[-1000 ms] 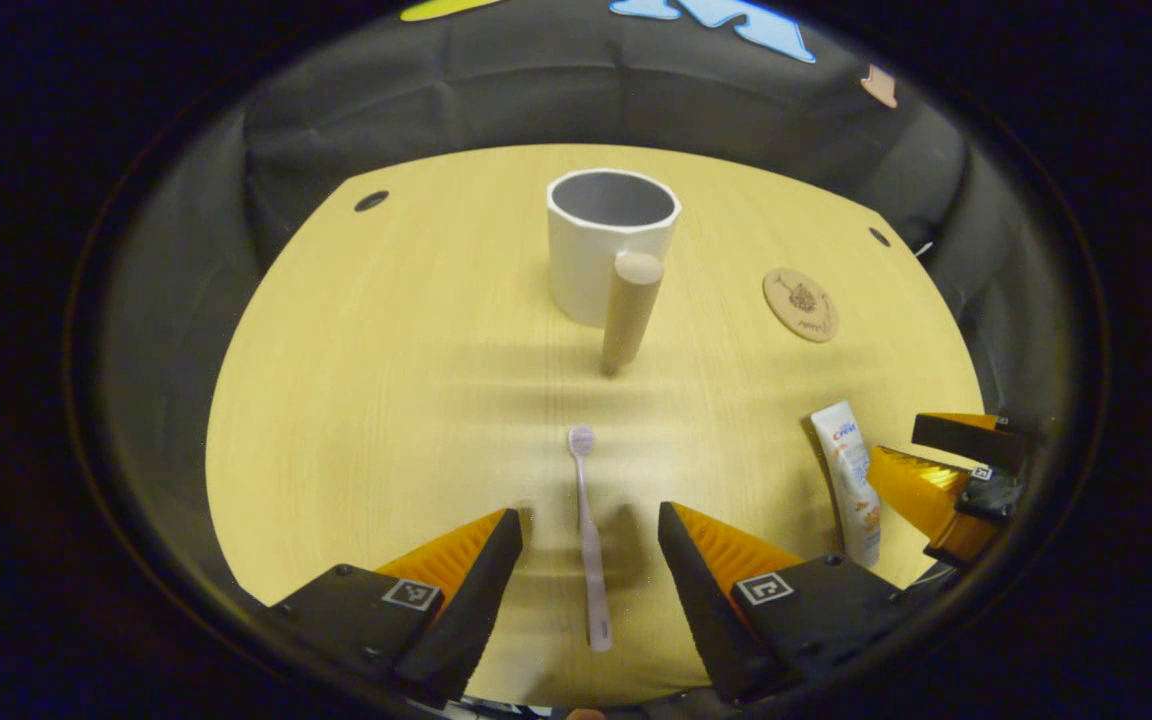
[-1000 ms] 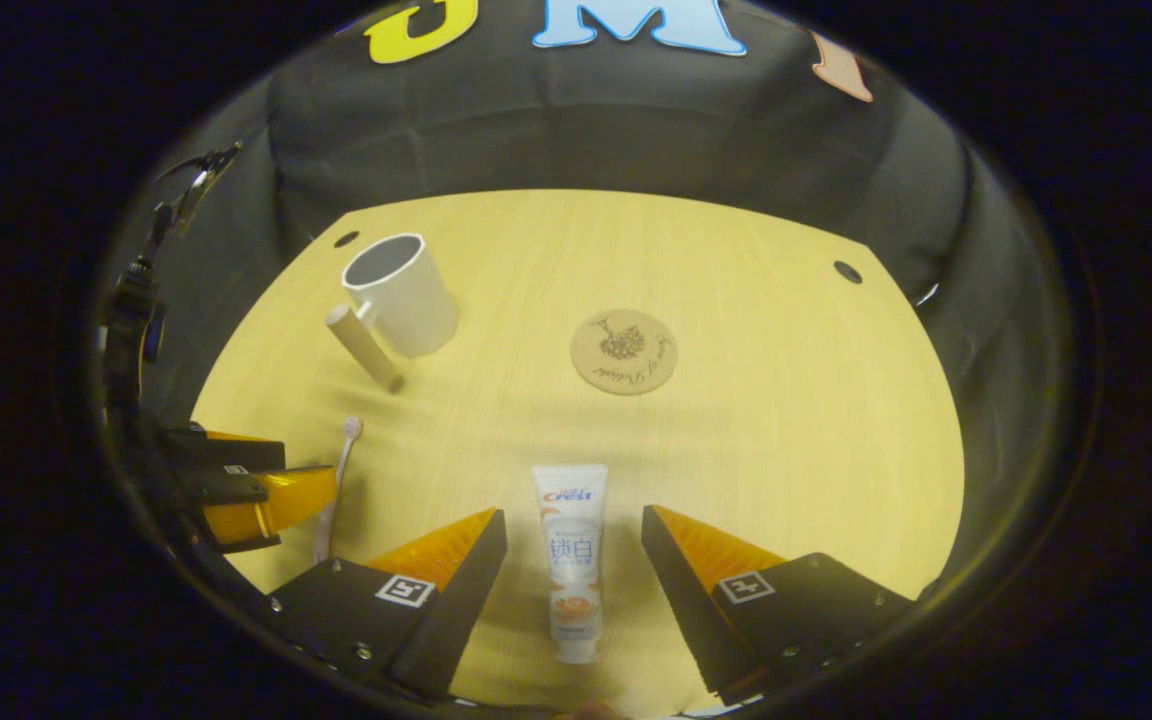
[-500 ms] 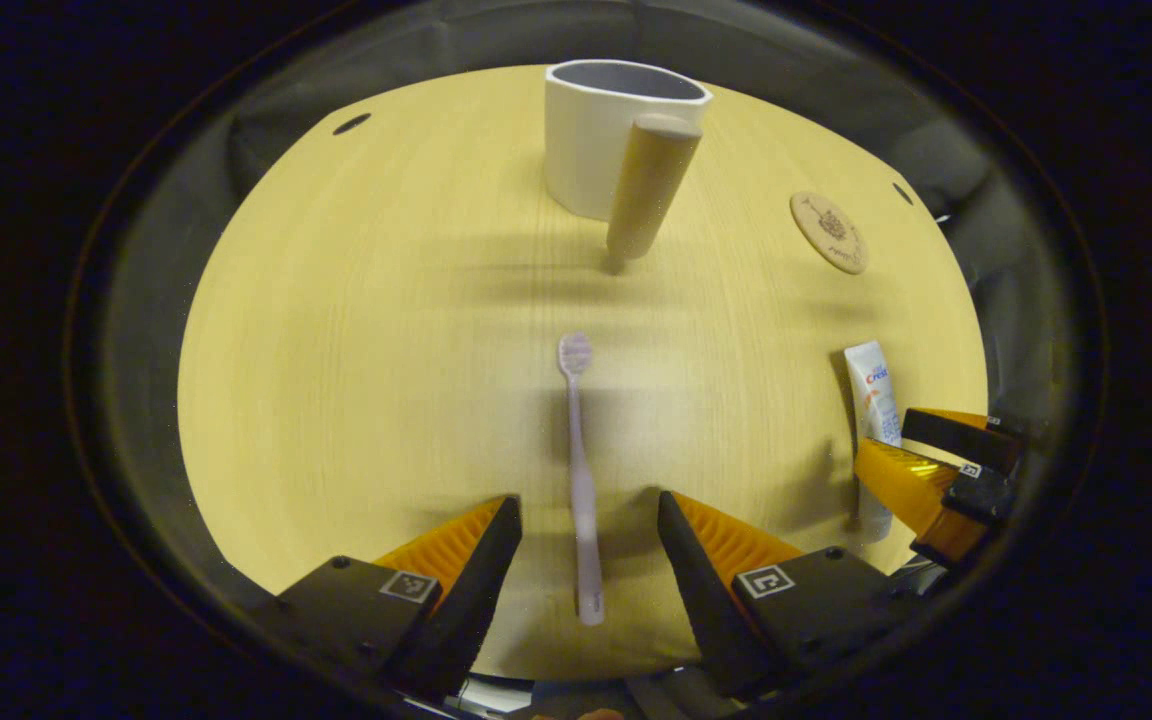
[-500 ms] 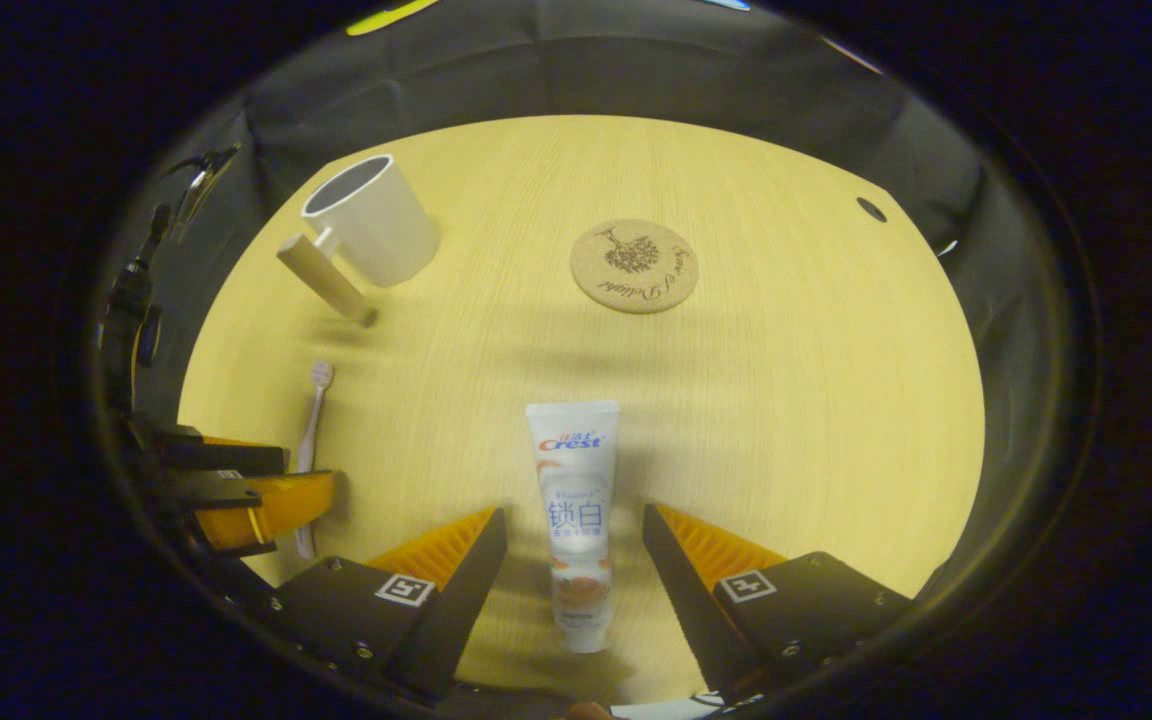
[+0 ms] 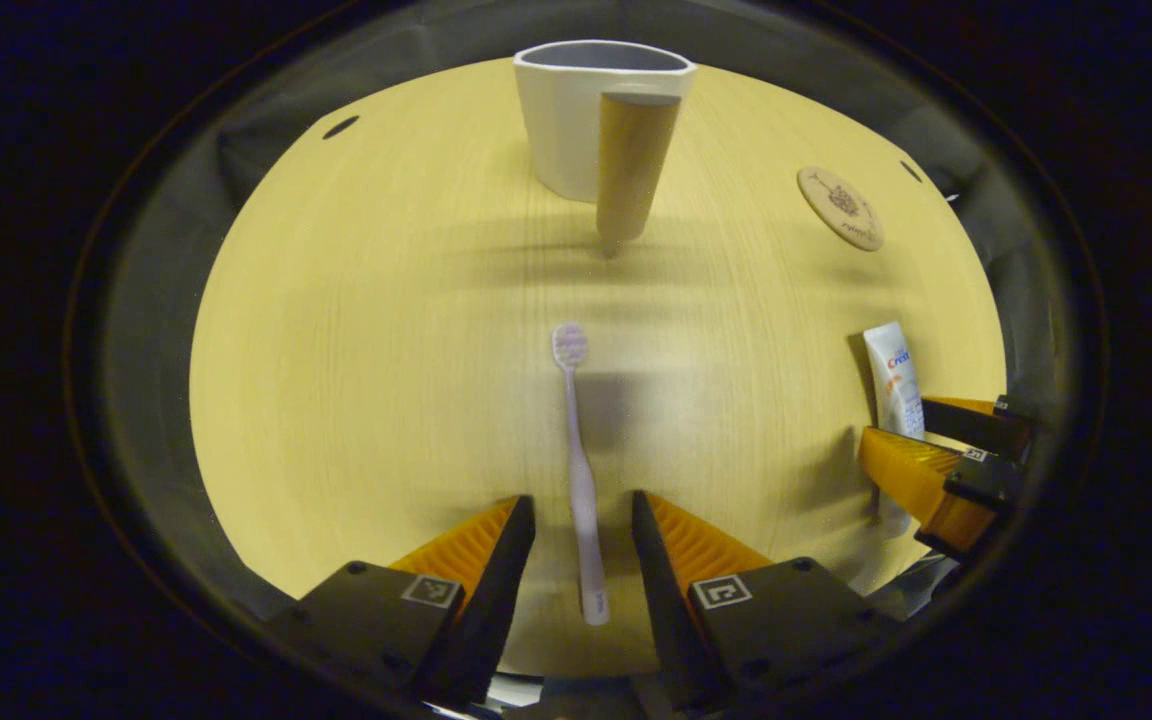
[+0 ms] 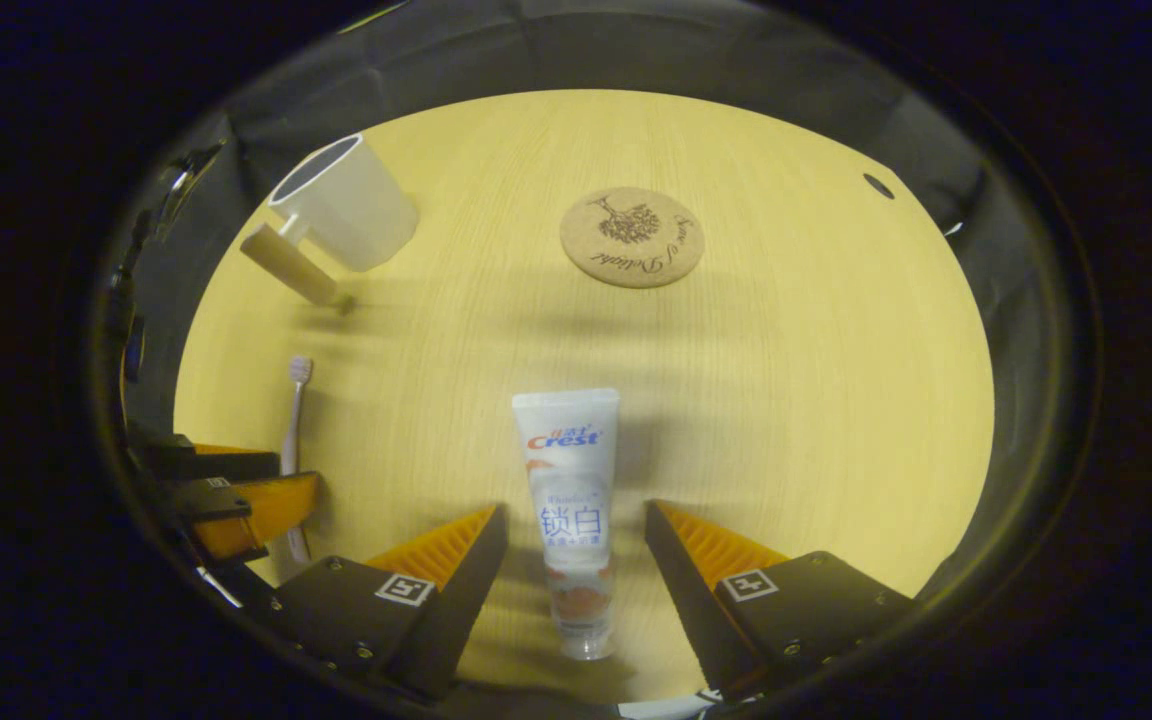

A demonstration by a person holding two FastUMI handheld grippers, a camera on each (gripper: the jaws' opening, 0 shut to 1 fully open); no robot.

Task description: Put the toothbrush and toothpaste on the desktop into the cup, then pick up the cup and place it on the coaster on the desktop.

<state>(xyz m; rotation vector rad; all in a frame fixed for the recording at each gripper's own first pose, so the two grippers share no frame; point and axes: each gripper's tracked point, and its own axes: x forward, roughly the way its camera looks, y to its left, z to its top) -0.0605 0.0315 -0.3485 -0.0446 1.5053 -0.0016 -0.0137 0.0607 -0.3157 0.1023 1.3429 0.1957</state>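
A pale lilac toothbrush (image 5: 576,450) lies on the wooden desktop (image 5: 356,350), head pointing away. My left gripper (image 5: 582,498) is open, with one finger on each side of the handle and a thin gap on both sides. A white toothpaste tube (image 6: 568,500) lies between the fingers of my right gripper (image 6: 575,508), which is open wide and clear of the tube. The white cup (image 5: 566,120) with a wooden handle (image 5: 631,165) stands at the far side. The round cork coaster (image 6: 632,237) lies to the right of the cup.
The toothpaste tube (image 5: 894,375) and right gripper (image 5: 946,460) sit at the right in the left gripper view. The toothbrush (image 6: 293,410), cup (image 6: 351,200) and left gripper (image 6: 236,495) sit at the left in the right gripper view. Small cable holes (image 5: 340,127) (image 6: 876,186) mark the desktop's far corners.
Both grippers have come down and forward over their objects. The left gripper's fingers have narrowed around the toothbrush handle. The right gripper's fingers keep their width.
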